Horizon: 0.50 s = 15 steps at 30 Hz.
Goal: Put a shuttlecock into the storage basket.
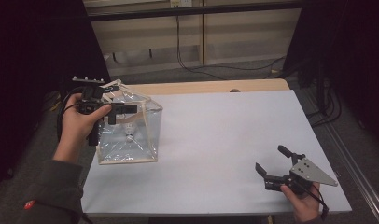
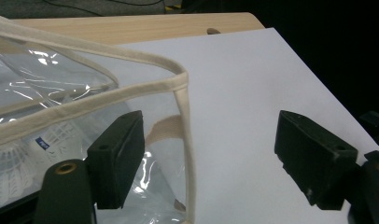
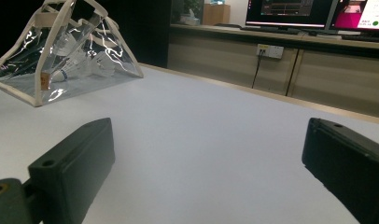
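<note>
A clear plastic bag (image 1: 127,140) with beige trim stands at the table's left side, and white shuttlecocks (image 3: 80,65) lie inside it. My left gripper (image 1: 124,111) hangs over the bag's top edge. In the left gripper view the left gripper (image 2: 215,158) is open: the bag's (image 2: 61,93) beige corner seam (image 2: 185,140) runs between the jaws, and neither pad presses on it. One jaw shows behind the clear wall, with shuttlecocks (image 2: 15,163) beside it. Near the front right, my right gripper (image 1: 270,159) rests open and points at the bag (image 3: 66,51) across bare table; nothing lies between the right gripper's (image 3: 211,163) jaws.
A white sheet (image 1: 215,140) covers the table, with a wooden strip (image 1: 201,87) along its far edge. Cables (image 1: 192,65) trail on the floor behind. Monitors (image 3: 290,9) stand on a counter beyond the table.
</note>
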Each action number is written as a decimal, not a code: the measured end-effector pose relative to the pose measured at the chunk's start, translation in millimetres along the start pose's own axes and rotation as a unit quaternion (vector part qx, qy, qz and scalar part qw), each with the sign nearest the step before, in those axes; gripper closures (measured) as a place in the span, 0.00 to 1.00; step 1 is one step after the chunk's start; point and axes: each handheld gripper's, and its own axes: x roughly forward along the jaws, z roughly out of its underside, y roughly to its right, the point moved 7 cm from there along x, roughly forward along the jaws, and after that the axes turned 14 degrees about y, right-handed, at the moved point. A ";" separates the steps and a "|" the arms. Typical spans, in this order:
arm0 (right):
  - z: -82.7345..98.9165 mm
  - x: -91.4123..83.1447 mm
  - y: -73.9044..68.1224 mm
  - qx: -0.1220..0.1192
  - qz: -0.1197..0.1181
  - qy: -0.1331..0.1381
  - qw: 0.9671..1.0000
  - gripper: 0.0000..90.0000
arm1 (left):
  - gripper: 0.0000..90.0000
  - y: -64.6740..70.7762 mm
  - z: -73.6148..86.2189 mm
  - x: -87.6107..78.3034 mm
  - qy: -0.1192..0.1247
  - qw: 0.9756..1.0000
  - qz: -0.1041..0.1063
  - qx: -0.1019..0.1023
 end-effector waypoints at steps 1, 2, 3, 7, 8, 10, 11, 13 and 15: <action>-0.1 0.0 0.1 0.000 0.000 0.000 1.000 0.03 | 0.26 0.3 0.7 -0.2 0.000 1.000 0.001 0.002; -0.2 0.0 0.2 0.000 0.000 0.000 1.000 0.03 | 0.26 1.2 1.2 -0.2 0.001 1.000 0.004 0.003; -0.2 -0.1 0.1 0.000 0.000 0.000 1.000 0.03 | 0.26 2.4 1.7 -0.1 0.002 1.000 0.005 0.002; -0.2 0.0 -0.2 0.000 0.000 0.000 1.000 0.03 | 0.25 6.0 3.9 -0.6 -0.001 1.000 0.015 0.006; -0.3 0.1 -0.3 0.000 0.000 0.000 1.000 0.03 | 0.25 6.7 4.5 -0.5 0.000 1.000 0.015 0.006; -0.3 0.1 -0.5 0.000 0.000 0.000 1.000 0.03 | 0.25 8.6 5.4 -0.7 0.001 1.000 0.020 0.005; -0.3 0.1 -0.5 0.001 0.000 0.000 1.000 0.03 | 0.25 9.1 5.8 -0.6 0.001 1.000 0.020 0.005; -0.2 0.2 -0.6 0.000 0.000 0.000 1.000 0.03 | 0.25 10.0 7.0 -0.5 0.001 1.000 0.022 0.007; -0.3 0.1 -0.7 0.000 -0.001 0.000 1.000 0.03 | 0.25 11.1 7.7 -0.8 0.001 1.000 0.024 0.009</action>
